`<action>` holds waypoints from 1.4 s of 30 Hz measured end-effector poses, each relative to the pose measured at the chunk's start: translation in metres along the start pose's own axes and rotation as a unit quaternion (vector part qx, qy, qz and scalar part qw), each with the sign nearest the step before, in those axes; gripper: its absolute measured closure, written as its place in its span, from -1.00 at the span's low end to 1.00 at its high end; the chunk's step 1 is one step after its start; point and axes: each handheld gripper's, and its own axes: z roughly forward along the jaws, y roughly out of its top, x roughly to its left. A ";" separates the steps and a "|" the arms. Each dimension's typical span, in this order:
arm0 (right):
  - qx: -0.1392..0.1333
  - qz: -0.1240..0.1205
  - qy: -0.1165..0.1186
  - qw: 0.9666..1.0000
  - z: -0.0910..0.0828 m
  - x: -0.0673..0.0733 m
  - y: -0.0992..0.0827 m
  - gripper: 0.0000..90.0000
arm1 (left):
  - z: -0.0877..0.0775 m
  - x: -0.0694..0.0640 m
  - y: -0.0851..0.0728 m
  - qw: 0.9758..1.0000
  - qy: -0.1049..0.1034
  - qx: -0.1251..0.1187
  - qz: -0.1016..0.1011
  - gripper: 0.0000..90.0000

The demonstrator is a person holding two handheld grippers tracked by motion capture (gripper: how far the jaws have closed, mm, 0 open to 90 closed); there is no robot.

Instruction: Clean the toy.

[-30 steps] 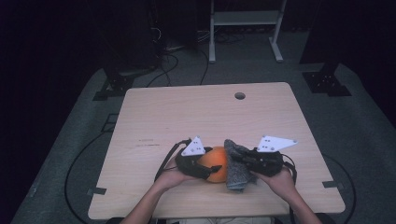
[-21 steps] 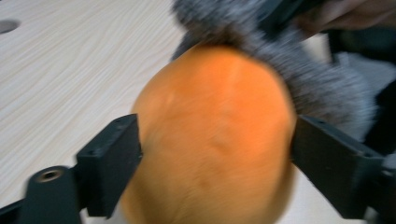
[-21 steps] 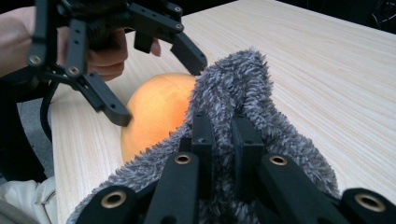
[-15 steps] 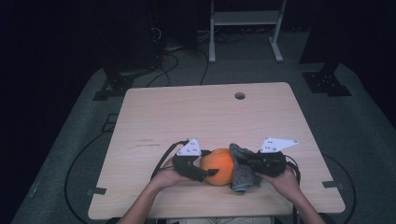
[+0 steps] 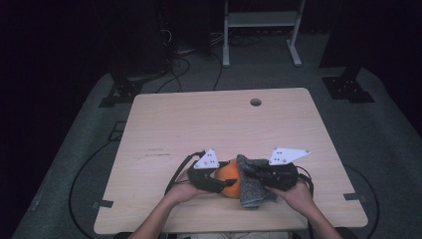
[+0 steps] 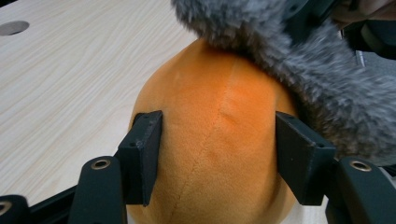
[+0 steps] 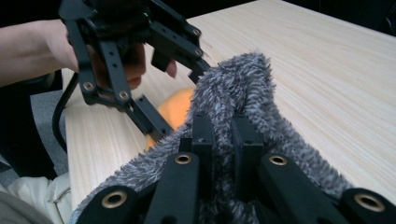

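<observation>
Near the front edge of the light wooden table [image 5: 199,119], the round orange plush ball [image 5: 230,180] is lying between the two grippers, and the grey fluffy cloth [image 5: 251,185] is draping over its right side and touching it.

The left gripper [image 5: 215,181] is coming at the ball from the left. In the left gripper view its two black pads are standing on both sides of the orange plush ball [image 6: 215,140], pressing on the soft surface, so the jaws are grasping the ball; they have just been closing on it. The grey fluffy cloth [image 6: 299,70] is lying over the top of the ball there.

The right gripper [image 5: 259,178] is lying just right of the ball. In the right gripper view its jaws are clenched tightly on a raised fold of the grey fluffy cloth [image 7: 243,93], and the left gripper [image 7: 177,88] is showing farther off, with a part of the orange ball [image 7: 175,109] below it.
</observation>
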 end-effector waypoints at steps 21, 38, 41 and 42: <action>0.003 0.047 -0.042 0.998 -0.027 -0.025 -0.029 0.81 | 0.004 0.007 0.000 0.999 -0.002 -0.030 -0.034 -0.27; -0.015 0.026 -0.004 1.000 -0.010 -0.013 -0.017 0.81 | 0.005 0.014 -0.009 0.999 -0.036 -0.032 -0.020 -0.48; -0.021 0.039 -0.008 0.999 -0.017 -0.019 -0.022 0.81 | 0.004 0.012 -0.005 0.998 -0.031 -0.041 -0.021 -0.22; -0.023 0.047 -0.009 0.999 -0.019 -0.022 -0.025 0.81 | 0.003 0.012 -0.005 0.998 -0.033 -0.045 -0.025 -0.19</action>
